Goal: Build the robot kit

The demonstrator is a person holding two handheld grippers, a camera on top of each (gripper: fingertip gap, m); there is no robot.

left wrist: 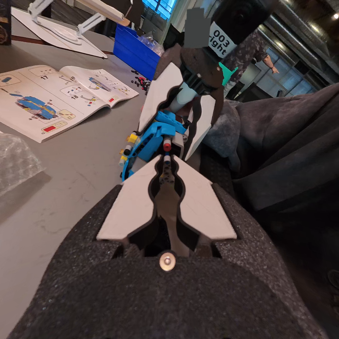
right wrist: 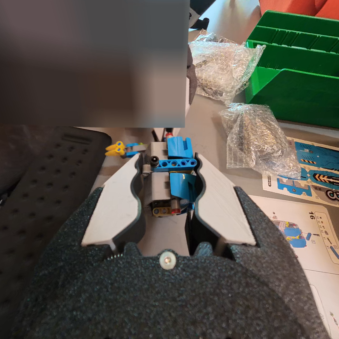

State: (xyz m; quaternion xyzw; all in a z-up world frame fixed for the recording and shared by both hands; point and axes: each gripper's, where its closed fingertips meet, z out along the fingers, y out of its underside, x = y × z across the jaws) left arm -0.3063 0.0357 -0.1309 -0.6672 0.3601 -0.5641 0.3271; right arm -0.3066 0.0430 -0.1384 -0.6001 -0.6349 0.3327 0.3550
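Gripping the brick model [right wrist: 168,176] from both ends, I am holding it just off the table's near edge, above a grey cushion [left wrist: 275,146]. My right gripper [right wrist: 167,161] is standing partly open with its white fingers [right wrist: 117,198] pressing the model's grey-and-blue body between them. My left gripper [left wrist: 166,157] is closing almost fully — its tips appear to be pinching a slim stud-and-beam end of the same model [left wrist: 146,145], though I cannot tell how firm that hold is.

Risks, as I am judging them: the left tips are catching only a narrow part, so any twist between my two hands may be popping a pin loose or slipping the tips off. The small yellow pieces [right wrist: 114,149] are projecting at the model's far end and could be snapping off against something.

Farther onto the table [left wrist: 73,174], the open instruction booklet [left wrist: 60,99] is lying towards its far edge, with a blue bin [left wrist: 132,51] beyond it. In the right wrist view, bubble-wrap bags [right wrist: 255,141] and a green bin [right wrist: 293,73] are sitting well apart from the model.
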